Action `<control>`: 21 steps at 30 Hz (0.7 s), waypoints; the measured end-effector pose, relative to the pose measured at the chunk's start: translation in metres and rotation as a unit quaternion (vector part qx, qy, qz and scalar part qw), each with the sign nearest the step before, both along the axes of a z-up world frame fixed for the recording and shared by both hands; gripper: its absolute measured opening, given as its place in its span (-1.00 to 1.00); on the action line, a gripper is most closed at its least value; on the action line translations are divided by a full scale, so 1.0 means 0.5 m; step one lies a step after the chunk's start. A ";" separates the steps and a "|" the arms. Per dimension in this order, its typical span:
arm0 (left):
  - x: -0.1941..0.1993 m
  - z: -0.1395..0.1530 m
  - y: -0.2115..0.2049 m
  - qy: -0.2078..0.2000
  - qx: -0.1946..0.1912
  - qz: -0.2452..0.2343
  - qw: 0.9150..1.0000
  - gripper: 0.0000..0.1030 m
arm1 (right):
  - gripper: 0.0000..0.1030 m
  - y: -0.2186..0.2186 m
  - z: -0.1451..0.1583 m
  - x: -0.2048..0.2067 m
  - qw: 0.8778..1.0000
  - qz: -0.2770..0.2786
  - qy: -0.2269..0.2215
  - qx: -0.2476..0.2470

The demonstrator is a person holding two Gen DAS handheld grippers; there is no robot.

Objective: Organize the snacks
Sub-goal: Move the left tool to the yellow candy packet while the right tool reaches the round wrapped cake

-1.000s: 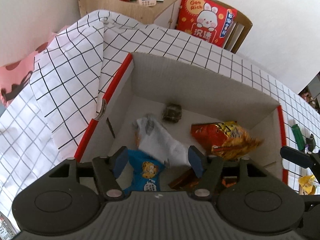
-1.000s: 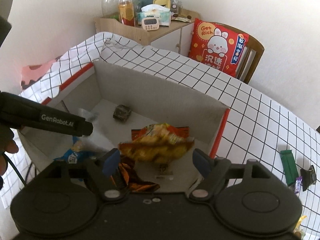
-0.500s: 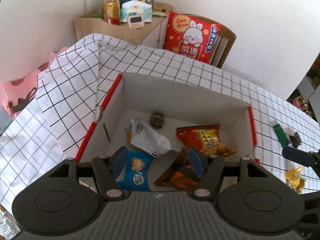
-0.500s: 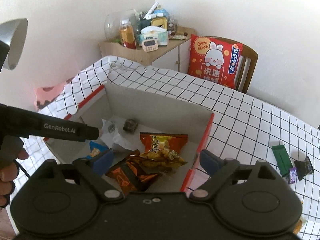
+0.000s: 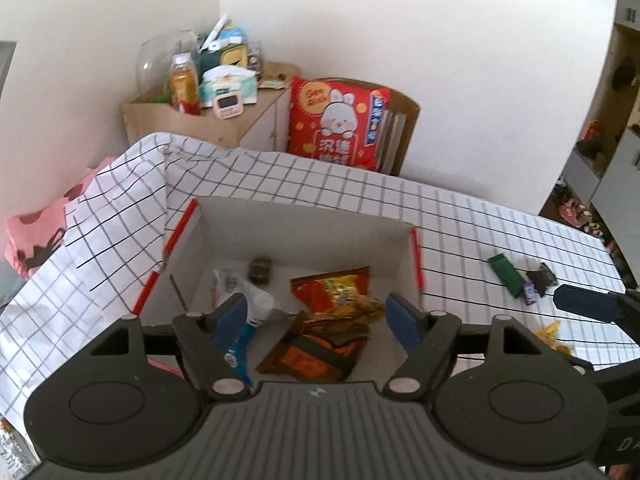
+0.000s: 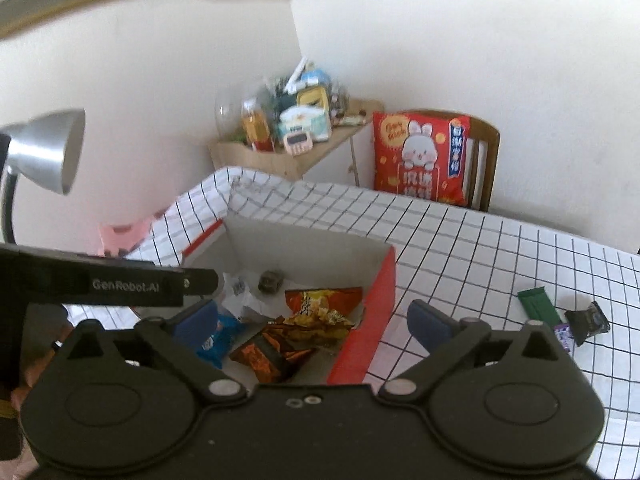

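Note:
A white cardboard box (image 5: 304,216) with red edges sits on the checked tablecloth. It holds several snacks: an orange-yellow chip bag (image 5: 336,296), a dark orange packet (image 5: 316,356), a white wrapper (image 5: 256,296), a blue packet (image 5: 240,344) and a small dark sweet (image 5: 260,270). My left gripper (image 5: 316,316) is open and empty above the box's near side. My right gripper (image 6: 316,320) is open and empty above the box's right edge (image 6: 360,340). A green bar (image 6: 538,306), a dark wrapper (image 6: 588,318) and a purple sweet (image 6: 562,336) lie on the cloth to the right.
A red rabbit cushion (image 5: 340,120) leans on a wooden chair behind the table. A cluttered wooden cabinet (image 5: 200,120) stands at the back left. A silver lamp (image 6: 44,152) is at the left. A yellow wrapper (image 5: 552,332) lies near the right gripper's finger.
Both grippers have risen and pulled back from the box. The chip bag was let go by the right gripper and now lies in the box.

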State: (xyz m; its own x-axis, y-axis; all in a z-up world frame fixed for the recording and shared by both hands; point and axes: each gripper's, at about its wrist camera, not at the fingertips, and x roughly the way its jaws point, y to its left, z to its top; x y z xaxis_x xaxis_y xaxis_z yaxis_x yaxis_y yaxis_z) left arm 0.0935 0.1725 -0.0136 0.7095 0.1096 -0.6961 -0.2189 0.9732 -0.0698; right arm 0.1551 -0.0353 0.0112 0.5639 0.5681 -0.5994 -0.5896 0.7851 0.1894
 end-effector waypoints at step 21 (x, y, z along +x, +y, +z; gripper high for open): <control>0.035 -0.065 -0.293 0.016 -0.010 -0.127 0.992 0.52 | 0.99 -0.303 -0.051 -0.029 0.996 -0.075 -0.003 -0.053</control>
